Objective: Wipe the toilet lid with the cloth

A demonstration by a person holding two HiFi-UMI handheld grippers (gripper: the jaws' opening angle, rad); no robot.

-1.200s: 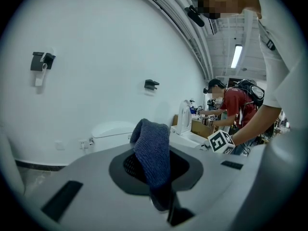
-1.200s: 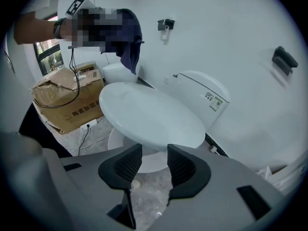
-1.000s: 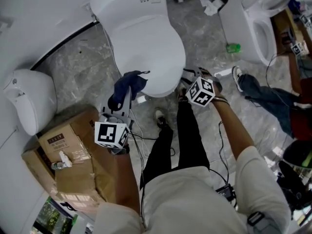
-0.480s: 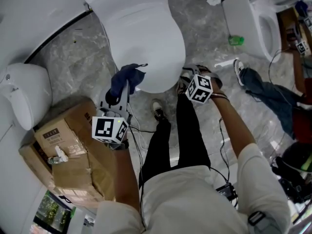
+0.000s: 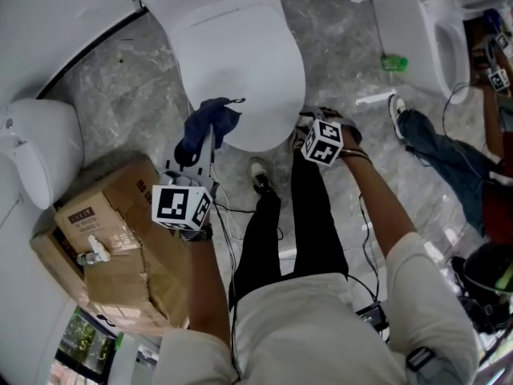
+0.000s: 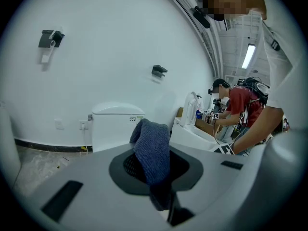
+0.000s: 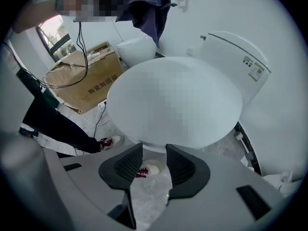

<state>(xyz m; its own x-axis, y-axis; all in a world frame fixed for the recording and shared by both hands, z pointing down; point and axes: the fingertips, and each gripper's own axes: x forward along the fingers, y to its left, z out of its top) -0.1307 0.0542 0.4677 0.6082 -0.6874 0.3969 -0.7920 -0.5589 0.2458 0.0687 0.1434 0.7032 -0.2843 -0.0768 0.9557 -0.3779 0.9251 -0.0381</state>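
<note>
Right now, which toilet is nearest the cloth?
The middle toilet, lid shut, beside the blue cloth in the left gripper; the others stand farther off.

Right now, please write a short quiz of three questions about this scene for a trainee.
1. True or false: the right gripper holds the cloth.
2. The toilet lid is: A) raised, B) closed, C) missing.
3. Fill in: the right gripper's fingers stand ___, with nothing between them.
Key: 1 false, the left gripper holds it; 2 B; 3 apart.
</note>
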